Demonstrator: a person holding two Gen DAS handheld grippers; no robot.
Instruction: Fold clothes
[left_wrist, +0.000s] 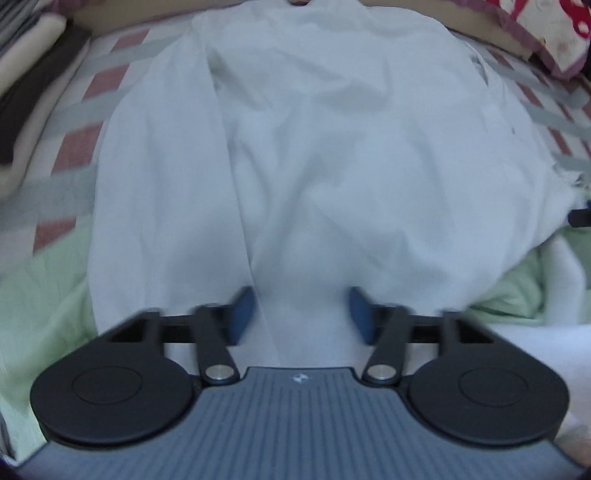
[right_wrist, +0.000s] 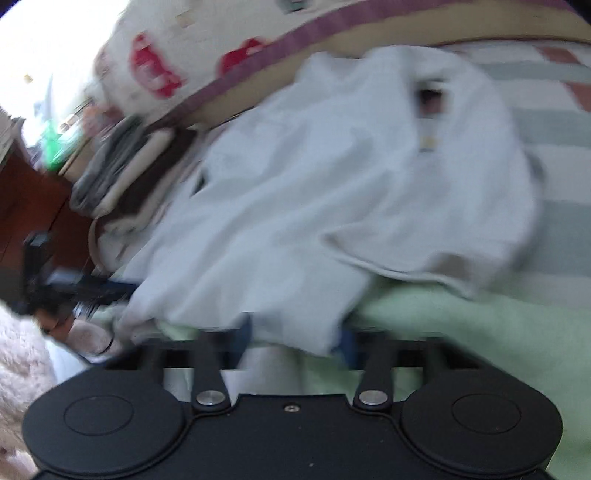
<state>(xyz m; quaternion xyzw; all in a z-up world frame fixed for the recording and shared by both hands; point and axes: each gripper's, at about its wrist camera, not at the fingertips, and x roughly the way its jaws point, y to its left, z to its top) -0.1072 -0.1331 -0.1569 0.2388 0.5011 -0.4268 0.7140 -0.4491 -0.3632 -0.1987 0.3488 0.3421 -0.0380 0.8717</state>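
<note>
Left wrist view is filled mostly by the bed's checked sheet (left_wrist: 122, 79), pink and grey, with a pale green blanket (left_wrist: 48, 295) along its near edge. On both lies the white garment (left_wrist: 332, 147), spread fairly flat but rumpled, one long crease running down its left part and its near hem reaching the camera. Folded clothes are stacked (left_wrist: 33, 85) at the far left, and a patterned pillow (left_wrist: 546, 33) sits at the far right. The left gripper (left_wrist: 302, 314) hangs over the near hem with its blue pads spread and cloth seen between them, nothing pinched. In the blurred right wrist view the right gripper (right_wrist: 295, 343) sits at another edge of the same garment (right_wrist: 332, 192); cloth drapes over its fingers, which look spread, though whether they bite the fabric I cannot tell. My reading is that the grippers are taking hold of the near edge for a fold. Next, both should pinch only the top hem, clear of the blanket, and carry it across evenly.
</note>
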